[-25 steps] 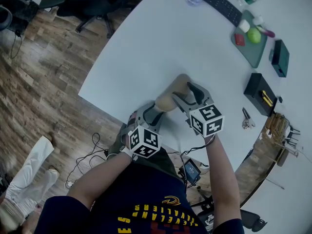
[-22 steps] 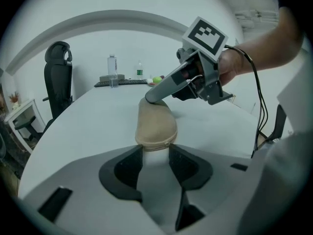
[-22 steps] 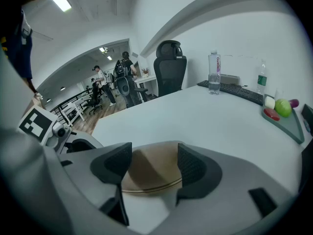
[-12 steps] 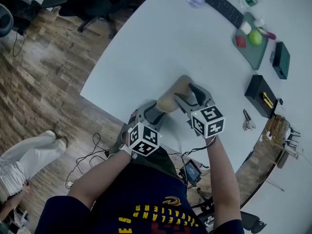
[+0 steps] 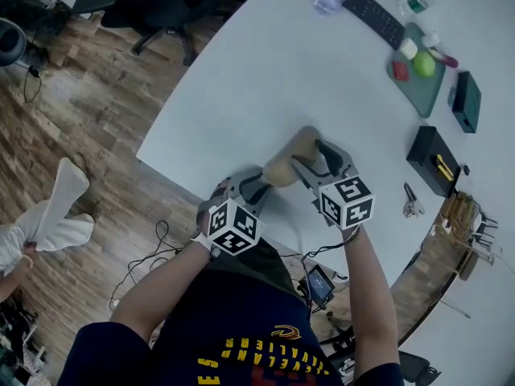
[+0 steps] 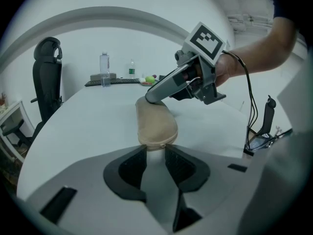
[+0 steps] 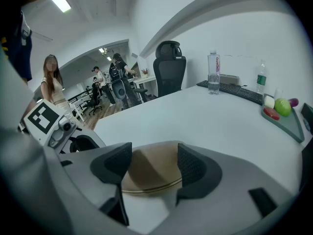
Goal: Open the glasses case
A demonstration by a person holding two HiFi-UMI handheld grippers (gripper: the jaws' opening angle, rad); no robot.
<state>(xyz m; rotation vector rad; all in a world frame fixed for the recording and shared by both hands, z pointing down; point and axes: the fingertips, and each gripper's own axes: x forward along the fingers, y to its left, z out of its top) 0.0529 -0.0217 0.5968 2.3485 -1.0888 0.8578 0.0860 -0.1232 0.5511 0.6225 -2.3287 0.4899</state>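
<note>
**A:** Glasses case point(image 5: 288, 149), the tan oval fabric one: where is it?

**B:** Near the white table's point(image 5: 265, 71) edge. My right gripper point(image 7: 154, 152) clamps its far half. My left gripper's point(image 6: 155, 151) narrow jaws are closing round what looks like its zip tab point(image 6: 161, 146).

**A:** Risks?

**B:** I might pinch fabric instead, or slip off and drag it.

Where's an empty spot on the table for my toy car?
The wide bare stretch between the glasses case and the keyboard, out to the table's curved edge, is free. The right side is crowded: green tray, black box, keys.
</note>
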